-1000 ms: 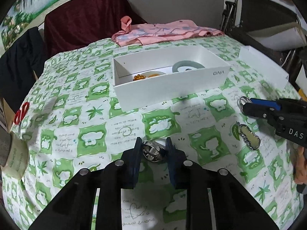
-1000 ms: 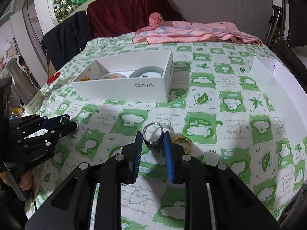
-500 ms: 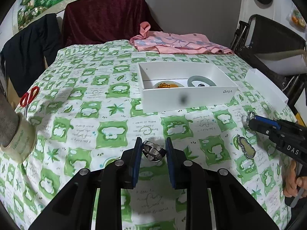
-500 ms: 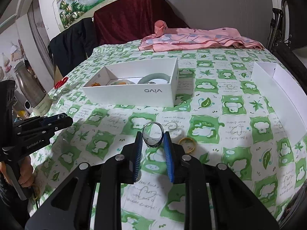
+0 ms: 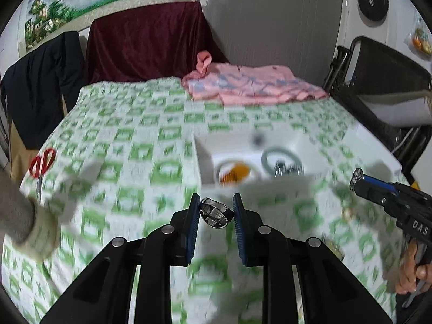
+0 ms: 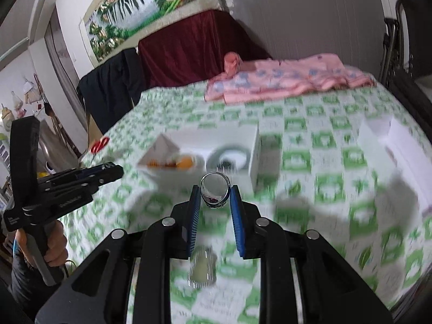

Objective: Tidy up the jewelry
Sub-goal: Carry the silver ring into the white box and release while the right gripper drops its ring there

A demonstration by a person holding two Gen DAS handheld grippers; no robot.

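Left gripper: the left gripper (image 5: 216,210) pinched one plain silver ring (image 5: 216,212) between its two blue pads, the band tilted; held above the tablecloth, short of the box.
Right gripper: the right gripper (image 6: 215,197) pinched one silver ring with a dark setting (image 6: 215,190), standing upright between its pads, likewise clear of the cloth.
Rings in grip: two in all, one per tool.
Hands: two seen, one on each tool's handle, the right hand (image 5: 413,270) in the left wrist view, the left hand (image 6: 54,245) in the right wrist view.
White box: one open white box (image 5: 201,159) stood on the table beyond both grippers.
Box contents: one pale green bangle (image 5: 280,159) with one small dark metallic piece inside its ring; beside it one shallow white dish (image 5: 233,168) holding orange beads. The count of beads could not be told; the picture was blurred.
Loose jewelry: one pale oval pendant with a beaded silver rim (image 6: 202,266) lay on the cloth below the right gripper.
Box lid: one white lid (image 6: 399,145) lay well apart to the right.
Table: one, covered by a green and white tablecloth (image 5: 129,145).
Other items: one pair of red-handled scissors (image 5: 41,162) at the left edge; one pink cloth (image 5: 251,85) folded at the far edge.
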